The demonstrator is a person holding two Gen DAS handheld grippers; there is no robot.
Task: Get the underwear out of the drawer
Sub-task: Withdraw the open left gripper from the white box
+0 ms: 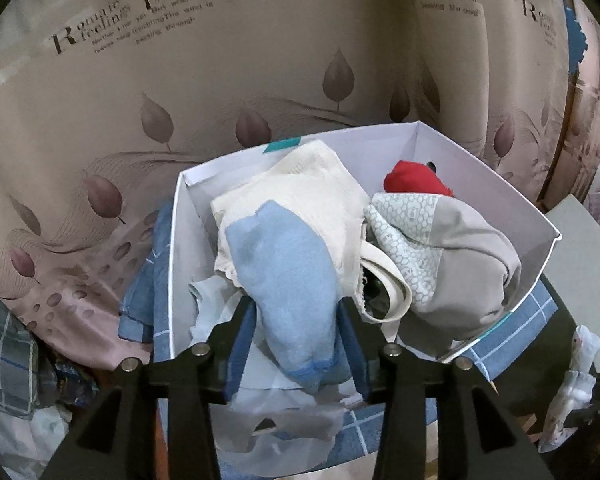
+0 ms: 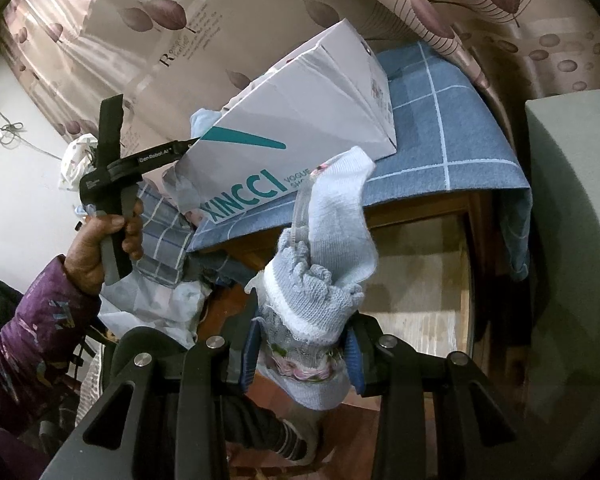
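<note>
Currently my left gripper (image 1: 298,332) reaches into the white box (image 1: 480,176) on the blue checked tabletop (image 2: 440,128); its jaws stand partly apart around a light blue garment (image 1: 284,280), pads not visibly pressing. To its right lie cream (image 1: 312,188), grey patterned (image 1: 440,248) and red (image 1: 414,178) pieces. My right gripper (image 2: 300,356) jaws clamp a pale blue knit bundle (image 2: 332,240) beside the box.

White cardboard box (image 1: 480,184) serves as drawer, open top, teal stripe on side, sits on blue checked cloth. Inside, heaped: light blue knit piece (image 1: 288,292) on top near front; cream lacy piece (image 1: 312,188) under it, toward back; grey piece with white honeycomb panel (image 1: 452,264) at right; red piece (image 1: 412,178) in back right corner, mostly buried
</note>
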